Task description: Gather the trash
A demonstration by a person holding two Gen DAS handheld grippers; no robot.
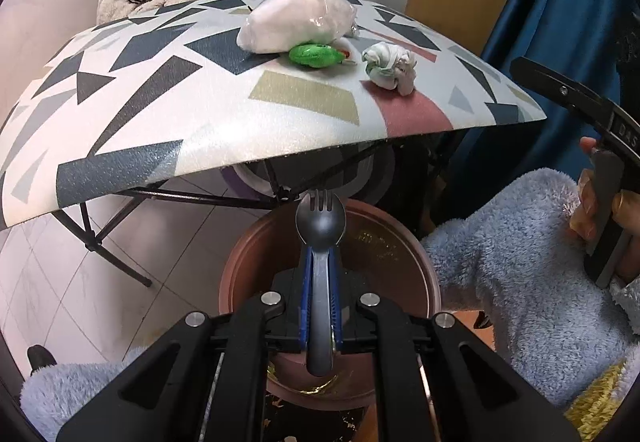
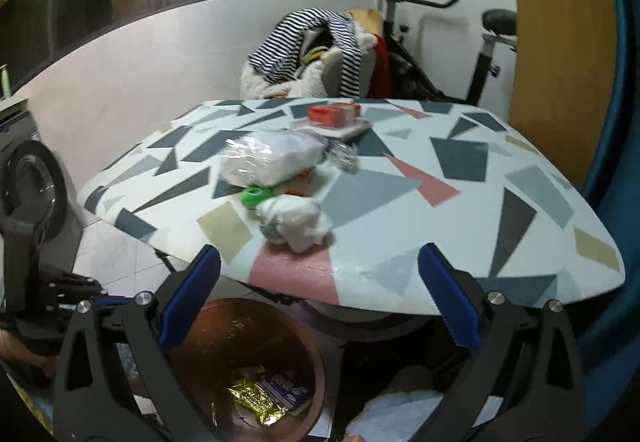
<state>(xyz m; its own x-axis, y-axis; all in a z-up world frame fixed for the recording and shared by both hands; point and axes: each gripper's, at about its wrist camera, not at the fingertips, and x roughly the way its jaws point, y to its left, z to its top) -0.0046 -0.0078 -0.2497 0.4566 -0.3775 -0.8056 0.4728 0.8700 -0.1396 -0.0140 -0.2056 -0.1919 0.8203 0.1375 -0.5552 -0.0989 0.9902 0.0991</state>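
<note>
My left gripper (image 1: 320, 262) is shut on the handle of a grey plastic spork (image 1: 320, 220), held over the brown round bin (image 1: 424, 262) below the table edge. My right gripper (image 2: 320, 294) stands wide open and empty, above the bin (image 2: 316, 354) and in front of the patterned table (image 2: 460, 226). Inside the bin lie a gold foil wrapper (image 2: 256, 400) and a blue packet (image 2: 286, 388). On the table sit a crumpled white tissue wad (image 1: 390, 68) (image 2: 294, 220), a green wrapper (image 1: 316, 56) (image 2: 256, 196) and a clear bag of white stuff (image 1: 296, 22) (image 2: 268, 158).
A red packet (image 2: 334, 114) lies at the table's far side with a crumpled clear wrapper (image 2: 344, 156) nearby. A chair heaped with striped clothes (image 2: 308, 50) and an exercise bike (image 2: 440, 42) stand behind. A blue curtain (image 1: 560, 22) hangs right; a fluffy blue sleeve (image 1: 520, 262) reaches across.
</note>
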